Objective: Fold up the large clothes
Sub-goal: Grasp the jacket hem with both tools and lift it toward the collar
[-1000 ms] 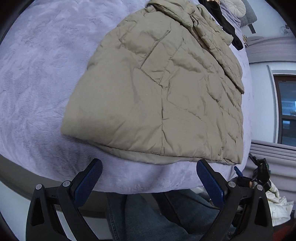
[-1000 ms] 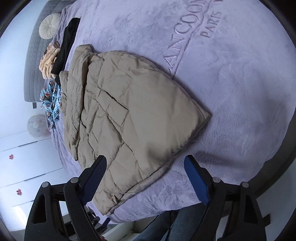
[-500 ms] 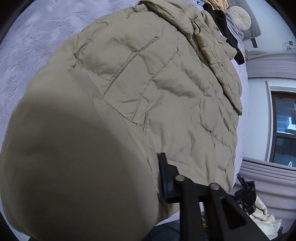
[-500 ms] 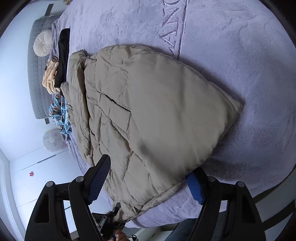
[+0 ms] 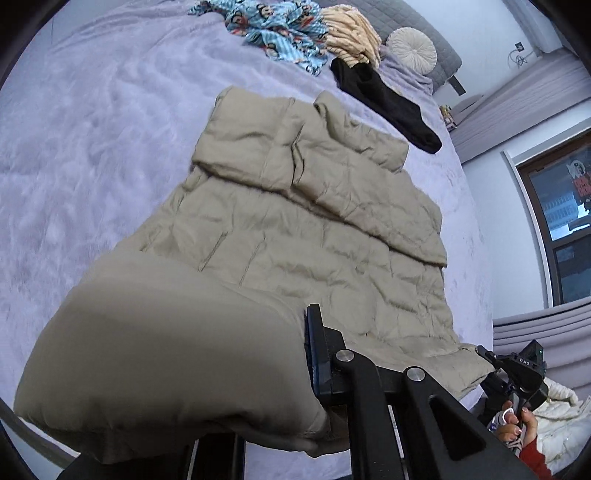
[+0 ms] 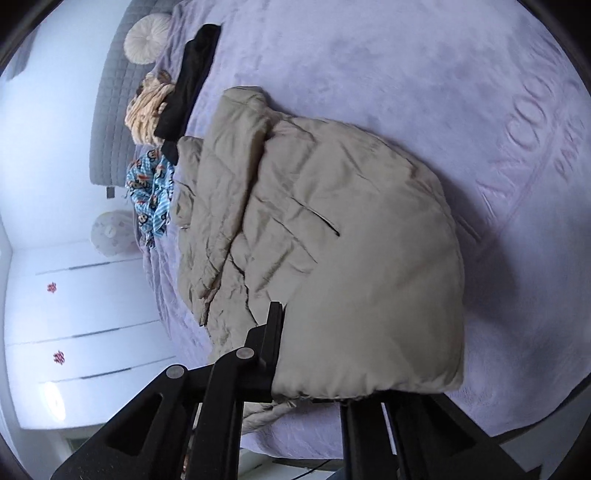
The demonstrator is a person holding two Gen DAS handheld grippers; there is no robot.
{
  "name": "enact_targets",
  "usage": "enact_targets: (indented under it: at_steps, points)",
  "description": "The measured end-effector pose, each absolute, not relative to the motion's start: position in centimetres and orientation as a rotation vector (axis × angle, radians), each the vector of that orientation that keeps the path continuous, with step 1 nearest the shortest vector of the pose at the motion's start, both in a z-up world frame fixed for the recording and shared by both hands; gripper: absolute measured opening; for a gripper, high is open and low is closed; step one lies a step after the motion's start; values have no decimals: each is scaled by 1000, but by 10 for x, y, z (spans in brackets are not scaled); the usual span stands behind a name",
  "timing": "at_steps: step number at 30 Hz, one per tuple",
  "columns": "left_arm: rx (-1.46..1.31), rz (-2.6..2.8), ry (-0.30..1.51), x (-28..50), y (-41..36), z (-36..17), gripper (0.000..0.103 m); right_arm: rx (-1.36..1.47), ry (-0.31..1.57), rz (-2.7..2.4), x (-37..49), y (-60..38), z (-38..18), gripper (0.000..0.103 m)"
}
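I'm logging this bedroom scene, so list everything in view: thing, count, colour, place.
puffer jacket: one, beige, mid-bed, near hem lifted
bedspread: one, lilac, covers the bed
patterned garment: one, blue, far end of bed
ribbed garment: one, cream-yellow, beside the blue one
black garment: one, black, past the jacket's collar
round cushion: one, off-white, against the headboard
headboard: one, grey, quilted
window: one, dark frame, right wall
left gripper: black with blue fingers, just closed on the jacket's hem
right gripper: black, just closed on the hem
hand: one, holding the right gripper
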State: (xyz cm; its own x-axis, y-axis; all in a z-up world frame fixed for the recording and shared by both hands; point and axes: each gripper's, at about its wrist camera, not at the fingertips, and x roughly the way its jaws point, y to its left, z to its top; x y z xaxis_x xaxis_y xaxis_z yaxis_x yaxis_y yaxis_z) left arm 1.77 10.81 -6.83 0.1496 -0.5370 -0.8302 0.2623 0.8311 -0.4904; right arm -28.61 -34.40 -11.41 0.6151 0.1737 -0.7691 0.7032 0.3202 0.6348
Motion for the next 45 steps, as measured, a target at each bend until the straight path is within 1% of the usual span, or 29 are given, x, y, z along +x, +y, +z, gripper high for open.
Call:
enact_targets:
  at_steps: [4, 7, 12, 18, 25, 30, 35, 37, 42, 45]
  points:
    - [-261, -565, 1207, 49, 91, -40, 12, 1086, 894, -334, -239, -364, -75, 11]
    - [-262, -516, 1164, 72, 75, -33, 12, 999, 913, -270, -197, -380, -57, 11]
    - [-256, -448, 1109, 109, 47, -27, 12, 887, 952, -206, -127, -404, -44, 11]
    - [-198, -437, 1108, 159, 22, -36, 12, 797, 941, -213, -58, -426, -40, 11]
    - [-134, -467, 1176, 210, 0, -64, 12, 796, 951, -267, -22, -442, -59, 11]
    - [-113, -456, 1241, 243, -15, -101, 12, 784, 976, -281, 7, -456, -77, 11]
    - [-45, -430, 1295, 266, -33, -153, 12, 786, 1024, -307, 38, -473, -119, 11]
    - [-24, -428, 1294, 269, -38, -165, 12, 798, 1033, -311, 44, -479, -136, 11]
    - [18, -445, 1277, 272, -44, -174, 13, 852, 1022, -304, 50, -494, -164, 11]
    - [13, -438, 1264, 268, -41, -163, 13, 871, 1016, -298, 48, -497, -167, 11]
